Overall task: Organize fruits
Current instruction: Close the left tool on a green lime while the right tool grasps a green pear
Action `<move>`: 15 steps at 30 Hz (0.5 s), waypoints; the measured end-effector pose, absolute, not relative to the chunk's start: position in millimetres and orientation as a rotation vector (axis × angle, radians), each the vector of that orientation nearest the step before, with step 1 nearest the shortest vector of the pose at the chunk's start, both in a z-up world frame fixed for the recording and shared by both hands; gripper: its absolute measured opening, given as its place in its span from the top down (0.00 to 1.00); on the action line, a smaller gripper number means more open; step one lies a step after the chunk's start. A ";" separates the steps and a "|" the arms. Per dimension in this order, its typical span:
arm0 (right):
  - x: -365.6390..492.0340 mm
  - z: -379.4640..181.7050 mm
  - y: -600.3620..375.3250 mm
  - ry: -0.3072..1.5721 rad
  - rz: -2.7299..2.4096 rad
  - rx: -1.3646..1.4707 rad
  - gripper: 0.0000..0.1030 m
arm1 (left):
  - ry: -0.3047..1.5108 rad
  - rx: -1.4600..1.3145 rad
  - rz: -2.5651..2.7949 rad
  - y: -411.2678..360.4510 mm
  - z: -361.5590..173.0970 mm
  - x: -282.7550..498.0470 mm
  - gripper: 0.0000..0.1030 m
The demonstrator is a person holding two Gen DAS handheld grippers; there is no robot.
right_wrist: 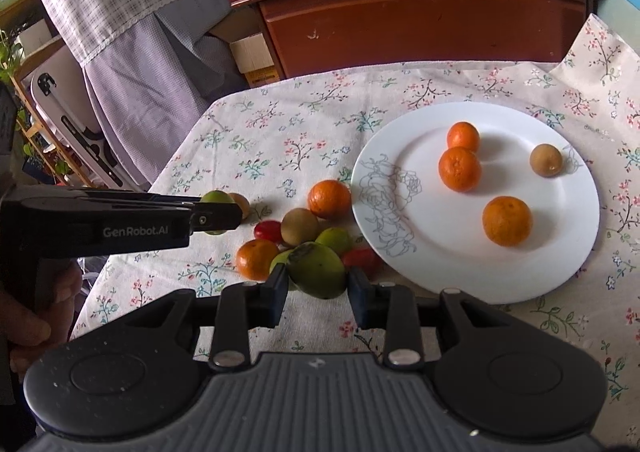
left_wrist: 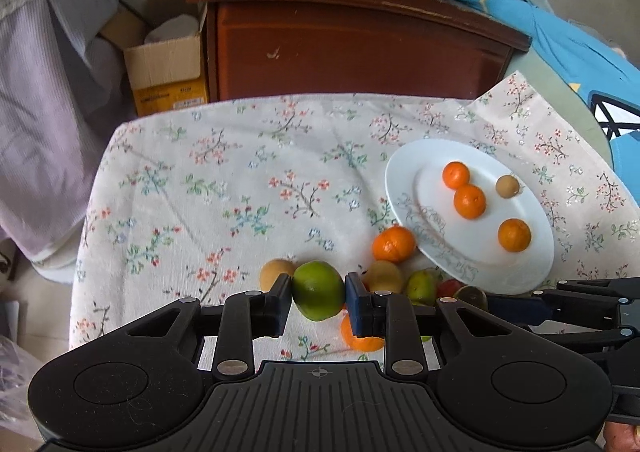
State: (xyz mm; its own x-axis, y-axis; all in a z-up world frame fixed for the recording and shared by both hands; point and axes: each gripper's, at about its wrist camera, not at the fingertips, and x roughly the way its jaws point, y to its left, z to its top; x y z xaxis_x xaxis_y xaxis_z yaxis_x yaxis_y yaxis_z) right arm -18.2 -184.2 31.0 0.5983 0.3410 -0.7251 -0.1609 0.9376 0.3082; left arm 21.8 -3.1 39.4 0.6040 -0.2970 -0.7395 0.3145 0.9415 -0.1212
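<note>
Two fruits are gripped at once: in the left wrist view the left gripper (left_wrist: 319, 294) has its pads pressed on either side of a round green lime (left_wrist: 318, 291), held just above the floral tablecloth (left_wrist: 224, 172), so it should be carried clear over the loose pile and lowered onto a bare patch of the white plate (left_wrist: 404, 180) beside the oranges (left_wrist: 470, 201). In the right wrist view the right gripper (right_wrist: 318, 284) is clamped narrowly on an oblong green fruit (right_wrist: 317, 270) above the pile near the plate's rim; I would lift it straight up first, so neighbours are not nudged.
</note>
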 end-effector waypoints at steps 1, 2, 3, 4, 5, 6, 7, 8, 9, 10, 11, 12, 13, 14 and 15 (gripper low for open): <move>-17.5 31.7 -185.3 0.881 0.292 0.223 0.69 | 0.843 0.026 -0.353 -3.8 41.3 21.5 0.75; -17.7 33.0 -186.1 0.877 0.290 0.227 0.69 | 0.833 0.030 -0.351 -4.6 43.3 21.2 0.75; -17.7 34.2 -186.9 0.873 0.289 0.232 0.69 | 0.822 0.035 -0.349 -5.4 45.1 20.8 0.75; -17.5 35.8 -188.1 0.869 0.288 0.235 0.69 | 0.811 0.040 -0.348 -5.8 47.2 20.6 0.75; -17.5 37.7 -189.0 0.862 0.286 0.238 0.69 | 0.801 0.045 -0.347 -6.6 49.4 20.7 0.75; -17.3 40.1 -190.3 0.854 0.284 0.241 0.69 | 0.791 0.050 -0.346 -7.5 51.4 20.7 0.75; -16.8 42.4 -192.0 0.847 0.281 0.246 0.69 | 0.782 0.053 -0.347 -8.4 53.6 20.9 0.75; -16.2 45.1 -194.6 0.838 0.277 0.252 0.69 | 0.773 0.054 -0.348 -9.2 55.8 21.2 0.75; -15.6 48.3 -197.3 0.828 0.271 0.259 0.69 | 0.765 0.053 -0.349 -9.6 58.1 21.6 0.75; -15.1 51.9 -200.3 0.816 0.263 0.264 0.69 | 0.757 0.051 -0.350 -10.5 60.3 22.1 0.75; -14.4 55.4 -203.4 0.804 0.255 0.269 0.69 | 0.750 0.051 -0.351 -11.5 62.4 22.6 0.75; -13.7 58.6 -206.7 0.793 0.247 0.275 0.69 | 0.742 0.052 -0.351 -13.0 64.4 22.7 0.74; -12.7 61.8 -210.3 0.782 0.238 0.282 0.69 | 0.734 0.052 -0.353 -14.6 66.1 22.9 0.74; -11.7 64.7 -214.1 0.773 0.227 0.289 0.69 | 0.730 0.052 -0.356 -16.5 67.3 23.2 0.75; -10.9 67.5 -218.1 0.764 0.215 0.294 0.69 | 0.727 0.050 -0.361 -18.6 68.3 23.5 0.74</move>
State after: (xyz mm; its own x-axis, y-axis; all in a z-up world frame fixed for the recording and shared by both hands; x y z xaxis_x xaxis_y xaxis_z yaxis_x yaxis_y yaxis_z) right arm -10.9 -218.1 67.5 0.7035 0.2960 -0.6461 -0.0845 0.9375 0.3375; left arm 23.5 -18.6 68.3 0.6882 -0.3053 -0.6582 0.3399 0.9371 -0.0792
